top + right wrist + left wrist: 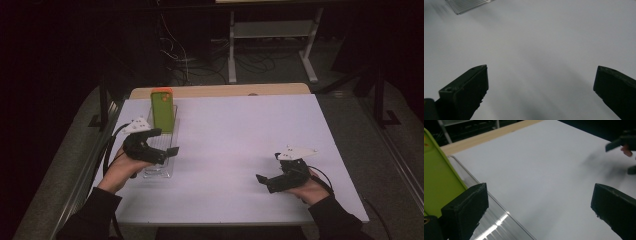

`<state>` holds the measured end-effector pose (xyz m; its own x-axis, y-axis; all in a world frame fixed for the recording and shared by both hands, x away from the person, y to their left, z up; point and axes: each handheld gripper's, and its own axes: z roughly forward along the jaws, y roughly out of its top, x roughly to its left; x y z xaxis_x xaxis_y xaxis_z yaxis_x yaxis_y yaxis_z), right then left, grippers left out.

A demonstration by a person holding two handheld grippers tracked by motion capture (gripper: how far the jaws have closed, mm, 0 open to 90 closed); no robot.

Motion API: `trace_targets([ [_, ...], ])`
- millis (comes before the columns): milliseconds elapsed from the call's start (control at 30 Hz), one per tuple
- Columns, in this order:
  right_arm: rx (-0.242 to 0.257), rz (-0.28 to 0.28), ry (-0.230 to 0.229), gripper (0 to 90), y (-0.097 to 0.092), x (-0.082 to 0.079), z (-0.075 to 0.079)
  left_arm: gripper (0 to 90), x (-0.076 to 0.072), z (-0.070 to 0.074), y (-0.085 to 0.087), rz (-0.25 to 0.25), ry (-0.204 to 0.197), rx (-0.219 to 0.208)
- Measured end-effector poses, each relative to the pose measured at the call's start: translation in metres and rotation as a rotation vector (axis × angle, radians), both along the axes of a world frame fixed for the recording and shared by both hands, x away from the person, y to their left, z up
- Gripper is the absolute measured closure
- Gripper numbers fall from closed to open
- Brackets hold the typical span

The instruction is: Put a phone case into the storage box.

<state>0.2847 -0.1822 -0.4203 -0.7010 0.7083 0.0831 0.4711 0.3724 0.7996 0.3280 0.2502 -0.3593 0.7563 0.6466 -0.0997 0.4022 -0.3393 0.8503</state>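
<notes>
dark floor, cables and a metal frame [272, 30] surround a white table [235, 145] with a bare wooden strip along its far edge. over the table's left side the left gripper [537, 207] hangs with its jaws spread wide and nothing between them, one jaw above the near end of a clear plastic tray [161, 167], where a green phone case [162, 111] with an orange top stands upright at the far end. well apart at the near right, the right gripper [540, 87] is likewise gaping above bare tabletop.
</notes>
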Motion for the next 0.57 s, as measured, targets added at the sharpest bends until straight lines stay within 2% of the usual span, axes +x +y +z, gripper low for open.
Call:
trace_targets([
  [67,-0.002,0.002,-0.005,0.0,0.0,0.0,0.001,0.7,-0.006,-0.008,0.0,0.002,-0.003,-0.005],
  [200,-0.002,0.003,-0.011,0.0,0.0,0.0,0.001,0.7,-0.015,-0.023,0.001,-0.017,0.024,0.028],
  [267,-0.001,0.003,-0.007,0.0,0.0,-0.001,0.002,0.8,-0.018,-0.027,0.001,-0.019,0.035,0.028],
  [300,-0.008,0.007,-0.019,0.0,-0.001,0.0,0.002,0.7,-0.019,-0.029,0.001,-0.025,0.035,0.031],
  [400,0.0,0.005,-0.015,0.0,-0.001,-0.001,0.004,0.7,-0.02,-0.031,0.001,-0.027,0.039,0.045],
  [567,0.002,0.007,-0.029,0.0,-0.002,-0.001,0.004,0.8,-0.022,-0.031,0.001,-0.033,0.038,0.04],
])
